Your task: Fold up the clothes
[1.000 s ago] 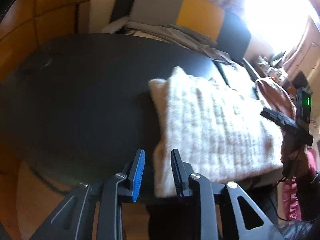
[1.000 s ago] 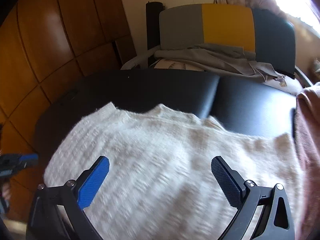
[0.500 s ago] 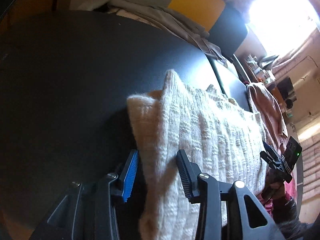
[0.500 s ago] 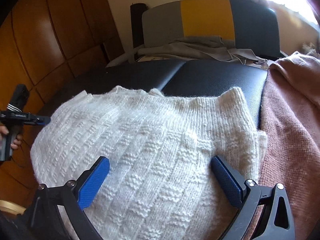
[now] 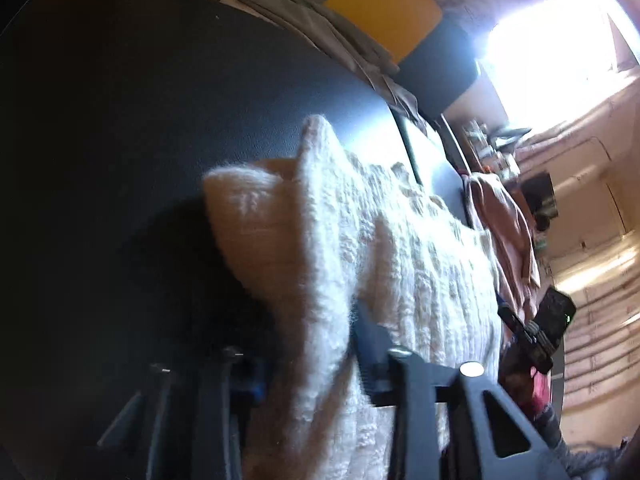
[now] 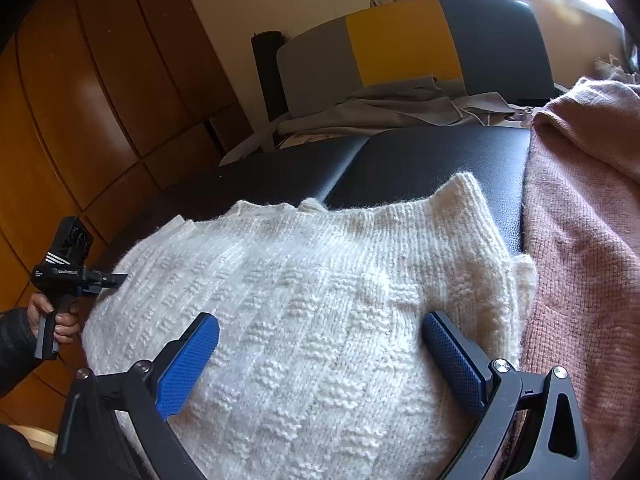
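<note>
A white knitted sweater [image 5: 400, 248] [image 6: 320, 272] lies spread on the black padded table [image 6: 420, 160]. My left gripper [image 5: 310, 360] is at the sweater's left edge. Its jaws are closing, a thick fold of the knit fills the gap between them, and the pads press into it. The right wrist view shows that gripper [image 6: 100, 280] at the far left, held by a hand. My right gripper [image 6: 320, 344] stands open low over the sweater's right part, with the knit bulging up between its blue pads [image 6: 188, 360]. It also appears small in the left wrist view [image 5: 520, 332].
A pink knitted garment [image 6: 580, 240] lies on the table right beside the sweater. Behind the table stands a chair [image 6: 400, 48] with a grey, yellow and dark back, with grey clothes [image 6: 392, 108] heaped on it. Wooden wall panels [image 6: 80, 120] run along the left.
My left gripper came down over the sweater's left edge, widened, then closed on a fold of it. My right gripper dropped onto the sweater's right part, then stayed still.
</note>
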`<act>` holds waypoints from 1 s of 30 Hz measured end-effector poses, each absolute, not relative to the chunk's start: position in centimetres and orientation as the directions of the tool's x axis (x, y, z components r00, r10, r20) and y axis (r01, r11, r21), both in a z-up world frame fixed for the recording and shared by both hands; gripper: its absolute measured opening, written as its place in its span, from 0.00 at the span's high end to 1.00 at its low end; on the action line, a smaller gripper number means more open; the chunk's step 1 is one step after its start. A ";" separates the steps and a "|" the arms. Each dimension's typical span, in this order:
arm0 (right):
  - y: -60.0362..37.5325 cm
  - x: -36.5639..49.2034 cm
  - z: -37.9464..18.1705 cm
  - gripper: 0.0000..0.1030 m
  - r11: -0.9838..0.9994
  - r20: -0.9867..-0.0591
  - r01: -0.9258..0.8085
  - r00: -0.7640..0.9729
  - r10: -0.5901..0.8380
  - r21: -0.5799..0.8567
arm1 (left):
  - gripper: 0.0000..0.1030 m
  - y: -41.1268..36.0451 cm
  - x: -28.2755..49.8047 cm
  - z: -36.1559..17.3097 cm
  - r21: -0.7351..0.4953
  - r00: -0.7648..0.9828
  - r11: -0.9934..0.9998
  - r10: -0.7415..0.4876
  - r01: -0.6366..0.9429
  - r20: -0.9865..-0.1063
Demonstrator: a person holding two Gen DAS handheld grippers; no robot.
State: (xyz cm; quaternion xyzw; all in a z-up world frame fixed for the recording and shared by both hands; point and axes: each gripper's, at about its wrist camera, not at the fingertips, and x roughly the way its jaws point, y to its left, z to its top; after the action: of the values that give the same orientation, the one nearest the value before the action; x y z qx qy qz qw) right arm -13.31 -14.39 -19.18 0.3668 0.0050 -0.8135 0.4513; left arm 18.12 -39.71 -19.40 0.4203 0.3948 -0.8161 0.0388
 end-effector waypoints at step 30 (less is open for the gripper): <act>-24.1 -8.2 -19.4 0.01 -0.131 -0.927 0.990 -0.008 -0.376 0.044 | 0.86 -47.4 21.8 -9.8 -0.308 -0.545 -0.789 -0.041 0.532 -0.837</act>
State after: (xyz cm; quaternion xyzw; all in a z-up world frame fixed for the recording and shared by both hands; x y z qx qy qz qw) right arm -8.16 -24.06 -19.42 0.4328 0.3549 -0.6150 0.5555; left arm 21.79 -47.40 -9.84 0.4450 0.2760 -0.8345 0.1717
